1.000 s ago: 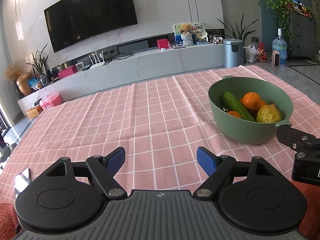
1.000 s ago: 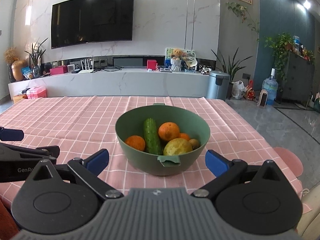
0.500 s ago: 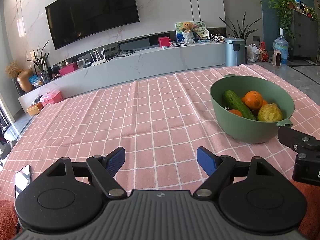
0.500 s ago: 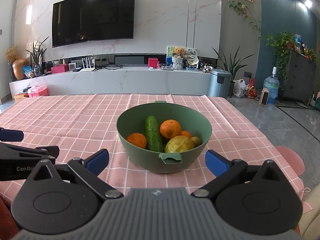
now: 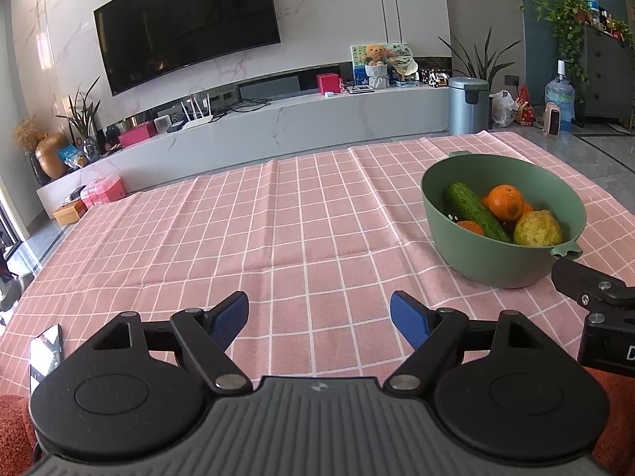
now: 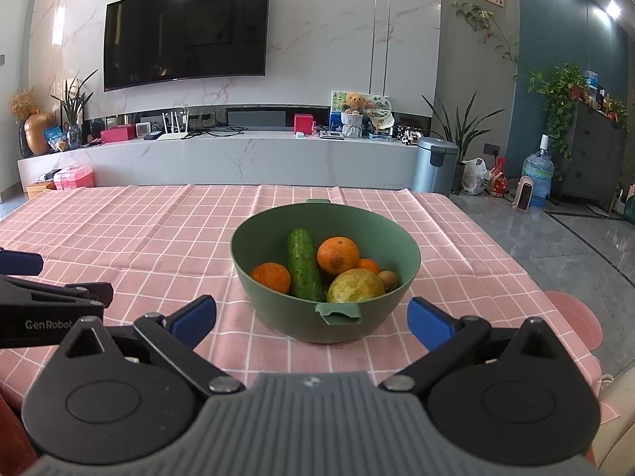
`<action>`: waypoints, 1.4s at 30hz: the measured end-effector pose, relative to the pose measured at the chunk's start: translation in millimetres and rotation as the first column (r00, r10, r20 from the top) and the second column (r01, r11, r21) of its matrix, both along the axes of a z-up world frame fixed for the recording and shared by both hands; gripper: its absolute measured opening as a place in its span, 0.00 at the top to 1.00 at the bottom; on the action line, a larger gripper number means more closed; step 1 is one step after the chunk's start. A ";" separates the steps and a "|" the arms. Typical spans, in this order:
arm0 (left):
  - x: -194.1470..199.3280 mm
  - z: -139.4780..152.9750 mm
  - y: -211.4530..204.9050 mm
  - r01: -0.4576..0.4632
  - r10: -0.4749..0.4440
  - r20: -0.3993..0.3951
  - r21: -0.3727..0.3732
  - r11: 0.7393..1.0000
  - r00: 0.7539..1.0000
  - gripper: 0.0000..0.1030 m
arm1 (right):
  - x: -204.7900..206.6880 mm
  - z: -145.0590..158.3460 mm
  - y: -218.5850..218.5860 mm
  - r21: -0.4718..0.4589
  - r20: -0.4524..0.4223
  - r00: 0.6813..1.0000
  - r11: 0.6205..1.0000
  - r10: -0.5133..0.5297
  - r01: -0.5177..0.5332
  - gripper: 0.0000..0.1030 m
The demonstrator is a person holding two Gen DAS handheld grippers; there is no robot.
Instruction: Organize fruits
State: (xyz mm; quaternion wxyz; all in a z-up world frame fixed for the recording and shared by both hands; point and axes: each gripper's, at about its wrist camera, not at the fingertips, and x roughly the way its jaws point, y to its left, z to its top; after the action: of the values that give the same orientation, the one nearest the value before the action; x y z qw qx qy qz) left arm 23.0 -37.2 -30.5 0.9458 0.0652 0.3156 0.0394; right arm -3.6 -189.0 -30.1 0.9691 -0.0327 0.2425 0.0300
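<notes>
Pink checked tablecloth (image 5: pixel 301 238) covers the table; a TV wall stands behind. Left gripper (image 5: pixel 318 314) hovers over bare cloth, jaws spread wide, nothing between them. Green bowl (image 6: pixel 278 309) sits ahead and to its right, and directly ahead of the right gripper (image 6: pixel 311 316), whose jaws are also spread and empty, flanking the bowl's near handle without touching. Inside, left to right: small orange (image 6: pixel 271 276), cucumber (image 6: pixel 304 265), larger orange (image 6: pixel 338 254), yellow lemon (image 6: pixel 355 286).
</notes>
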 end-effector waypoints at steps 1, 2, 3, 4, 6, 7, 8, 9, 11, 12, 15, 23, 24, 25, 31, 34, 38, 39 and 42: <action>0.0 0.3 0.2 -0.001 0.001 0.000 -0.001 1.000 1.000 0.08 | 0.0 0.0 -0.1 0.000 0.000 1.000 1.000 0.000 0.000 0.05; -0.1 0.7 0.5 -0.002 0.002 0.000 -0.002 1.000 1.000 0.08 | 0.0 0.0 -0.1 0.000 0.000 1.000 1.000 0.000 0.000 0.05; -0.1 0.6 0.4 -0.003 0.003 0.001 -0.003 1.000 1.000 0.08 | 0.0 0.0 -0.1 0.000 0.000 1.000 1.000 -0.001 0.001 0.05; -0.2 1.0 0.6 -0.004 0.004 0.002 -0.004 1.000 1.000 0.08 | 0.1 0.0 -0.1 0.001 -0.001 1.000 1.000 -0.001 0.001 0.04; -0.4 1.6 0.9 -0.006 0.006 0.002 -0.006 1.000 1.000 0.08 | 0.1 0.0 -0.1 0.001 -0.001 1.000 1.000 -0.001 0.001 0.05; -0.4 1.8 1.2 -0.006 0.006 0.003 -0.008 1.000 1.000 0.08 | 0.1 0.0 -0.2 0.001 0.000 1.000 1.000 -0.001 0.001 0.05; -0.5 1.6 1.6 -0.006 0.006 0.003 -0.008 1.000 1.000 0.08 | 0.4 0.0 -0.5 0.002 -0.001 1.000 1.000 -0.001 0.001 0.05; -0.6 1.8 1.6 -0.006 0.006 0.003 -0.009 1.000 1.000 0.08 | 0.5 0.0 -0.4 0.001 -0.002 1.000 1.000 -0.001 0.001 0.05; -0.4 1.5 1.6 -0.006 0.006 0.003 -0.007 1.000 1.000 0.08 | 0.5 0.0 -0.4 0.001 -0.002 1.000 1.000 -0.001 0.001 0.05; -0.5 1.6 1.7 -0.006 0.006 0.003 -0.007 1.000 1.000 0.08 | 0.4 0.1 -0.4 0.002 -0.001 1.000 1.000 -0.001 0.001 0.05; -0.4 1.6 1.7 -0.007 0.007 0.002 -0.008 1.000 1.000 0.08 | 0.7 0.1 -0.5 0.003 -0.002 1.000 1.000 -0.002 0.002 0.05; -0.7 2.0 2.1 -0.008 0.008 0.003 -0.008 1.000 1.000 0.08 | 0.6 -0.3 -0.9 0.004 -0.003 1.000 1.000 -0.002 0.002 0.05; -0.8 2.1 2.2 -0.009 0.009 0.003 -0.009 1.000 1.000 0.08 | 0.7 -0.3 -1.0 0.005 -0.003 1.000 1.000 -0.002 0.002 0.05; -0.7 2.1 2.1 -0.009 0.009 0.004 -0.009 1.000 1.000 0.08 | 0.6 -0.3 -1.1 0.006 -0.002 1.000 1.000 -0.003 0.003 0.05; -1.5 2.3 3.5 -0.015 0.015 0.001 -0.012 1.000 1.000 0.08 | 0.9 -1.1 -1.2 0.008 -0.004 1.000 1.000 -0.003 0.003 0.05; -2.2 2.7 4.9 -0.019 0.019 -0.006 -0.023 1.000 1.000 0.08 | 1.1 -1.1 -1.2 0.009 -0.004 1.000 1.000 -0.004 0.004 0.05; -2.6 3.0 5.7 -0.022 0.022 -0.004 -0.020 1.000 1.000 0.08 | 1.4 -1.7 -0.7 0.011 -0.006 1.000 1.000 -0.005 0.005 0.05; -2.7 3.2 5.7 -0.022 0.022 -0.004 -0.020 1.000 1.000 0.08 | 1.4 -1.7 -0.7 0.010 -0.005 1.000 1.000 -0.005 0.005 0.05; -2.9 3.2 5.2 -0.021 0.021 -0.002 -0.017 1.000 1.000 0.08 | 1.6 -1.9 -0.4 0.010 -0.006 1.000 1.000 -0.005 0.005 0.05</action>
State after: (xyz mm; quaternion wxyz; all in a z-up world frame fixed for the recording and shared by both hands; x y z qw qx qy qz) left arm 20.1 -32.0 -27.3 0.9455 0.0541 0.3176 0.0465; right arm -2.1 -189.4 -32.0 0.9686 -0.0270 0.2454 0.0290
